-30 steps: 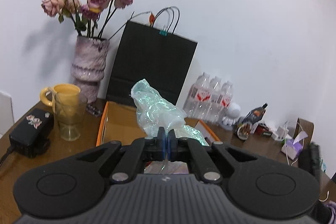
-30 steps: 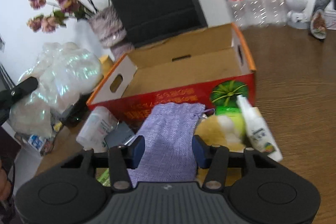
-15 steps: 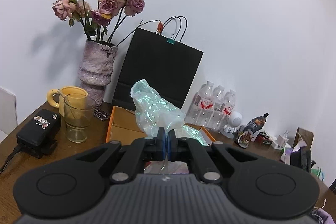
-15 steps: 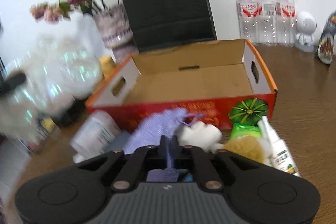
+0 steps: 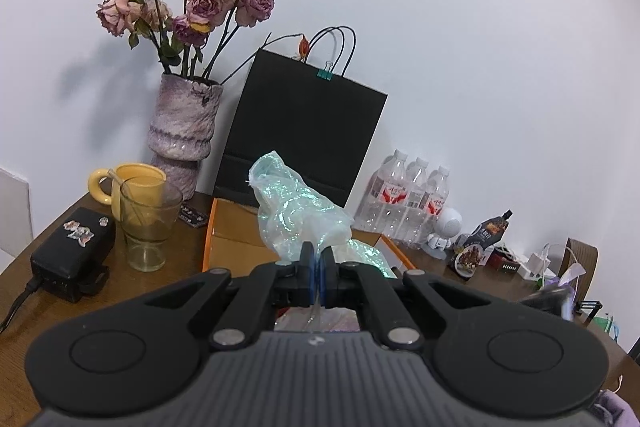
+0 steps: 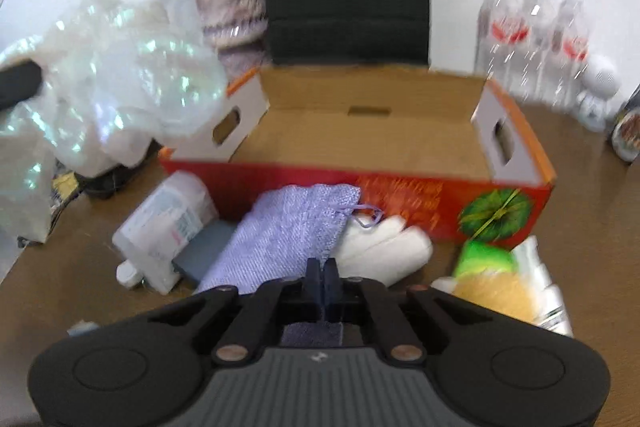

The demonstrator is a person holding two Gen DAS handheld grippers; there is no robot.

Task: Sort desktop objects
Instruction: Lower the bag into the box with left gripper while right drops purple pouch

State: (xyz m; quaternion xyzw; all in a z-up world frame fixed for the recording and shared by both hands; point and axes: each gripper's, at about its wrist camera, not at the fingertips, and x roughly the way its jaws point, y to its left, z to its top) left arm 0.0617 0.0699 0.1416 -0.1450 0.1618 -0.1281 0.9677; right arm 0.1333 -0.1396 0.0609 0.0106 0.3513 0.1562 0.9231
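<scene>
1. So the key thing here: the lavender knit pouch (image 6: 288, 231) lies on the wooden desk (image 6: 592, 211) right in front of the red cardboard box (image 6: 400, 195), and its long axis runs from the right gripper (image 6: 323, 277) up and away toward the box's front wall. The box is open on top and looks empty inside, so my guess is the pouch has to go up and over that wall.
2. The right gripper is clamped tight on the near end of the pouch; purple fabric shows under the fingers too. It's clearly the nearer hand for this one.
3. The left gripper (image 5: 316, 269) is also pinched closed, holding a crinkly iridescent plastic bag (image 5: 292, 211) up off the desk, left of the box.
4. Around the pouch: a white bottle (image 6: 164, 227) on its side just to the left, a white glove-looking thing (image 6: 384, 247) touching it on the right, plus a green-and-yellow sponge (image 6: 486, 275) further right. Blurry, so don't quote me on those.
</scene>
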